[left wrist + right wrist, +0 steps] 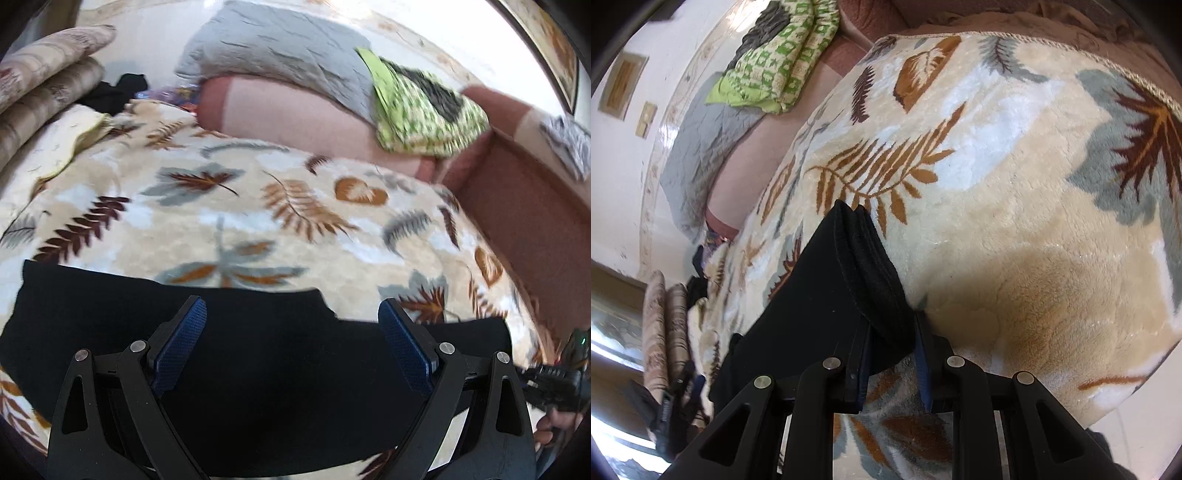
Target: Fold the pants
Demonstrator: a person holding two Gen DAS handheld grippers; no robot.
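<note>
the black pants (258, 369) are laid on a leaf-patterned blanket (295, 221) spread over a bed, folded into a flat dark band. in the left wrist view, the left gripper (291, 317) is held above the fabric with its 2 blue-padded fingers (181, 347) spread wide apart, nothing between them. in the right wrist view, the right gripper (892, 328) is clamped on the ribbed waistband edge of the pants (827, 288), and the layered band is pinched between its fingers. a green patterned quilt (424, 107) and a grey pillow (280, 48) are seen at the far side, well apart from the pants.
</note>
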